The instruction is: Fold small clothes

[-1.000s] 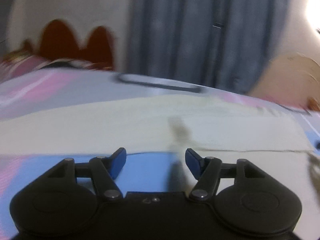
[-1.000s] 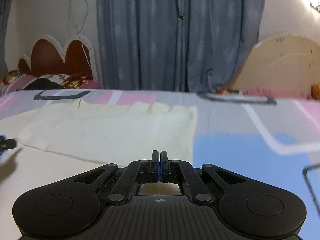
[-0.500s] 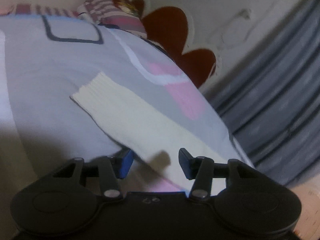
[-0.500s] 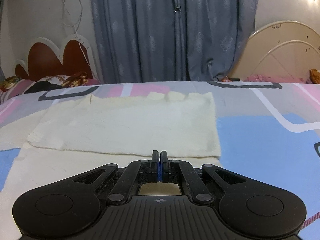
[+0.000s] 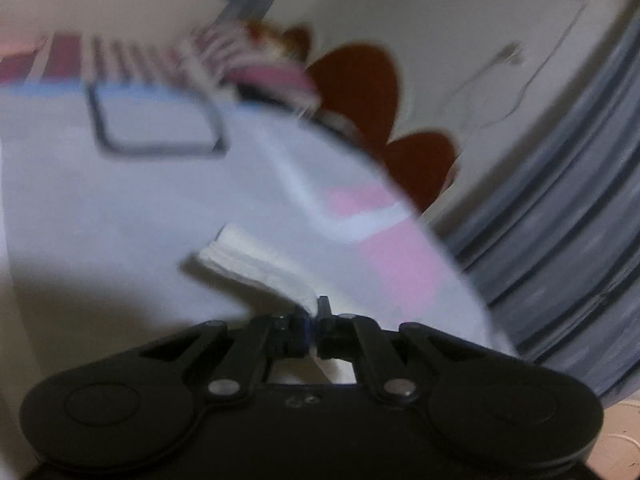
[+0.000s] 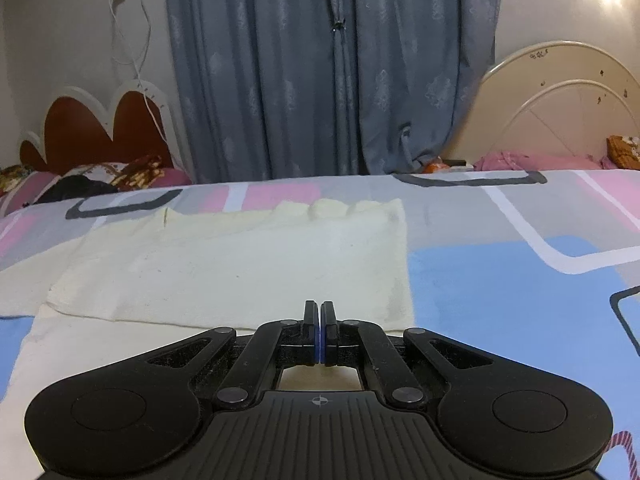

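A cream garment (image 6: 240, 272) is seen spread flat on the patterned bedsheet (image 6: 520, 300), partly folded over itself. One of its sleeves (image 5: 256, 268) is pinched at its near end by the left hand-held gripper (image 5: 314, 320), jaws closed on the cloth. The right hand-held gripper (image 6: 320, 328) is held above the garment's near edge, its fingers pressed together on nothing visible. Grey curtains (image 6: 332, 68) are seen behind the bed.

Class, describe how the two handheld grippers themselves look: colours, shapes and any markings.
Both the left gripper and the right gripper are matte black, with two rounded lobes, silver pivot pins, linkage arms and blue-lined fingers. The right one has a ribbed body and a small crosshair mark. No cables or sleeves show.
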### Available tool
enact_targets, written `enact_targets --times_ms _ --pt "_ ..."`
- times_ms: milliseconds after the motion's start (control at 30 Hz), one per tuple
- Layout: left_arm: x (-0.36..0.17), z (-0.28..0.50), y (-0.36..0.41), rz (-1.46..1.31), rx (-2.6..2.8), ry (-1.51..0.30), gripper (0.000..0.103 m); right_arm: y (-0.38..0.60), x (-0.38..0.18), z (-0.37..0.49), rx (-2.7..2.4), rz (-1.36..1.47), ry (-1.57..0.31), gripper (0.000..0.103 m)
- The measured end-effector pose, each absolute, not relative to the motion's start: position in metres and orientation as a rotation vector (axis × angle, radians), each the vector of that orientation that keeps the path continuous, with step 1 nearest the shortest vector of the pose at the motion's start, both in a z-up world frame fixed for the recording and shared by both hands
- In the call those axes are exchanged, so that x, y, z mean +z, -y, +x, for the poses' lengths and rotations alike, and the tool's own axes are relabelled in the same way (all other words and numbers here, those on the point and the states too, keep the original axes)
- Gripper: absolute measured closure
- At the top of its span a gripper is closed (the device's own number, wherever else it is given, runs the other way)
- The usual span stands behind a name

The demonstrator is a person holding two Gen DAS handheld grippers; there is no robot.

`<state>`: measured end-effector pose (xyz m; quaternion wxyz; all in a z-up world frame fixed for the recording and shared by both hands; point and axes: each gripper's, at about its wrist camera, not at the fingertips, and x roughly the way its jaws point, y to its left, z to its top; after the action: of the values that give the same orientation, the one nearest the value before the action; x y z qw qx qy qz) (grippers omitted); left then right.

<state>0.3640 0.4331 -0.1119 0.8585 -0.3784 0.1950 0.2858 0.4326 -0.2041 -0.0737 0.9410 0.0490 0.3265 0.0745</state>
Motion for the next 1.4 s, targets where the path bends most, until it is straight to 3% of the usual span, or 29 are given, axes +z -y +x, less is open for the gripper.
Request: enact_targets --times_ms 100,300,567,767,867,933,967,1000,1033,1100,1200,1300,1400 --pt "-0.121 0.361 -0.43 -0.783 0.609 -0.423 0.099 0.214 -0.077 0.433 0.141 0.124 -0.67 0.103" --pt "-0.079 0.379 -0.369 -0.548 0.501 -0.406 0.1 0.231 -0.077 0.431 0.13 0.153 -0.659 0.103" --pt "-0.033 0.459 -0.153 -0.114 0.132 -0.442 0.1 0.247 -0.073 0.422 0.128 0.201 -0.636 0.103" --pt "-0.074 0.505 -0.002 0.043 -0.14 -0.578 0.1 0.269 -0.066 0.413 0.102 0.226 -0.635 0.103" --pt "-0.119 0.521 0.054 0.149 -0.257 -0.742 0.081 0.28 -0.065 0.412 0.107 0.263 -0.647 0.103" --pt "-0.118 0.503 0.066 0.235 -0.241 -0.663 0.056 0.284 -0.064 0.413 0.113 0.272 -0.654 0.103" --pt "-0.114 0.492 0.063 0.224 -0.267 -0.642 0.033 0.285 -0.063 0.413 0.12 0.273 -0.653 0.103" --pt "-0.109 0.476 0.055 0.188 -0.282 -0.601 0.029 0.285 -0.062 0.413 0.131 0.276 -0.648 0.1" --pt "-0.105 0.464 0.043 0.16 -0.281 -0.561 0.029 0.284 -0.062 0.413 0.139 0.28 -0.641 0.074" --pt "-0.097 0.449 0.028 0.169 -0.231 -0.548 0.037 0.279 -0.06 0.411 0.16 0.286 -0.603 0.035" --pt "-0.097 0.432 -0.019 0.143 -0.094 -0.546 0.042 0.261 -0.061 0.418 0.262 0.311 -0.611 0.036" --pt "-0.104 0.433 -0.066 0.099 0.045 -0.61 0.043 0.24 -0.068 0.432 0.333 0.335 -0.637 0.055" --pt "-0.11 0.439 -0.092 0.048 0.119 -0.641 0.041 0.217 -0.078 0.453 0.369 0.349 -0.687 0.058"
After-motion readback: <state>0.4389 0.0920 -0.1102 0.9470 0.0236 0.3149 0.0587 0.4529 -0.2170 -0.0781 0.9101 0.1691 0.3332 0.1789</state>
